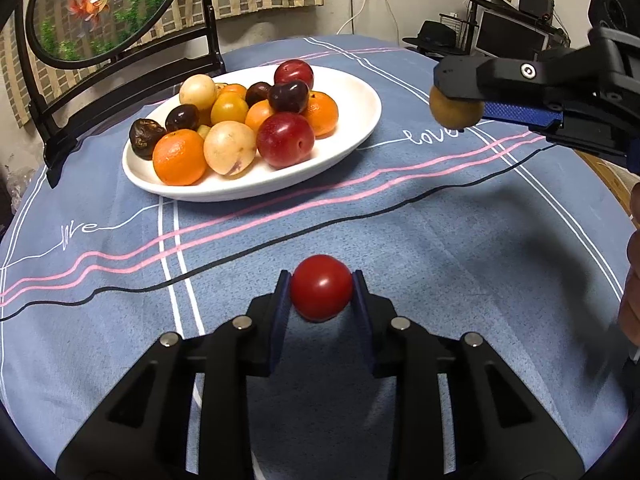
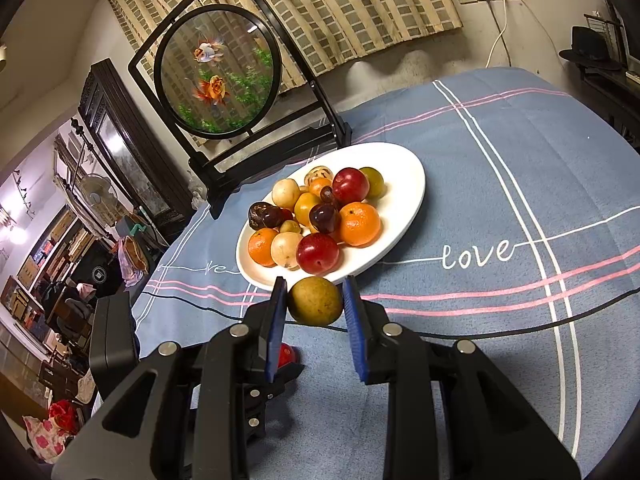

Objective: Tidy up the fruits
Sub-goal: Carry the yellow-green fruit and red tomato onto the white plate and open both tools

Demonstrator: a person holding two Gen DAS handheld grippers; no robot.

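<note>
My left gripper is shut on a small red tomato, held over the blue tablecloth in front of a white oval plate. The plate is piled with several fruits: oranges, red plums, dark dates and pale round fruits. My right gripper is shut on a round olive-brown fruit, held above the cloth just in front of the plate. In the left wrist view the right gripper hangs at the upper right with that fruit. A sliver of the red tomato shows under the right gripper.
A black-framed round goldfish screen stands on the cloth behind the plate, also in the left wrist view. The blue tablecloth with pink and white lines covers a round table. Room clutter lies beyond its left edge.
</note>
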